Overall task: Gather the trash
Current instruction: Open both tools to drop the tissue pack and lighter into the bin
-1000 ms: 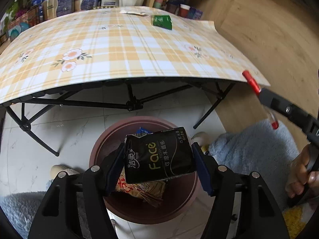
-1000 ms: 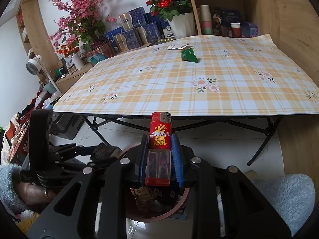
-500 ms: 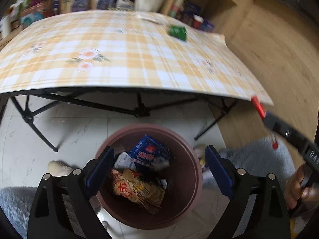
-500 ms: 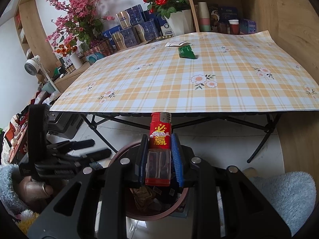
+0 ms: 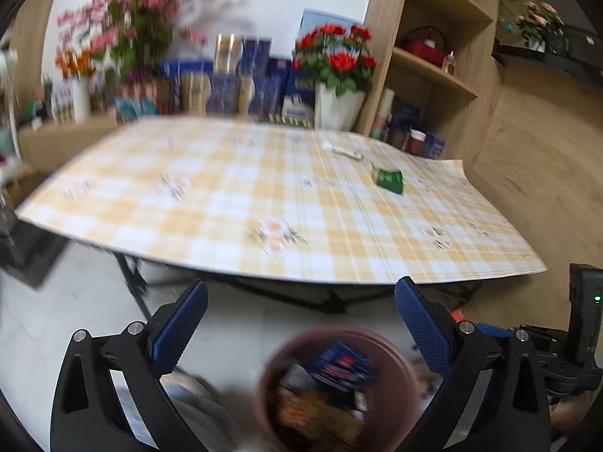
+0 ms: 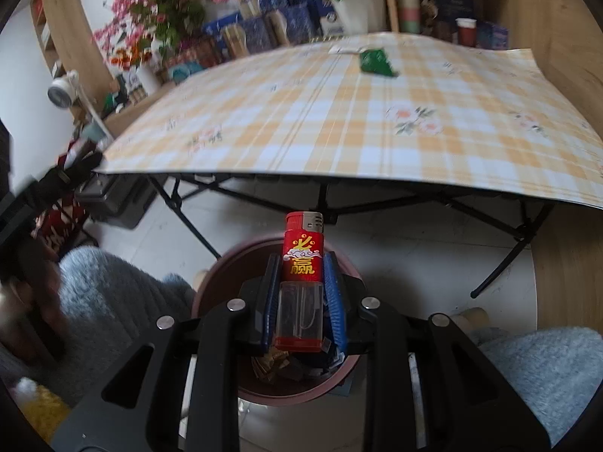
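Trash fills the round, dull-pink plastic bin (image 5: 395, 354) on the pale tiled floor just in front of the folding table. In the left wrist view it holds a blue printed carton (image 5: 341, 367) lying tilted on top and a crinkled orange-and-yellow wrapper (image 5: 320, 418) beneath; blur makes their printing unreadable. The left gripper (image 5: 301, 324) sits above the bin's rim, its ribbed blue pads spread wide, having just been opening, with nothing between them.

On the table, a smooth yellow-and-white plaid cloth with flower prints (image 5: 264, 203) carries a small green foil packet (image 5: 390, 180) toward the far right, and a flat white scrap (image 5: 341, 148) just beyond it.

In the right wrist view, the right gripper (image 6: 301, 286) is clamped on a red plastic lighter with a clear fuel tank (image 6: 303, 263). The lighter's long axis runs along the fingers, with its metal head pointing away towards the table edge and its clear base nearest the camera. Gold Chinese characters, apparently "必赢", sit over a white cloud motif on its label. It hangs directly over the bin's open mouth.
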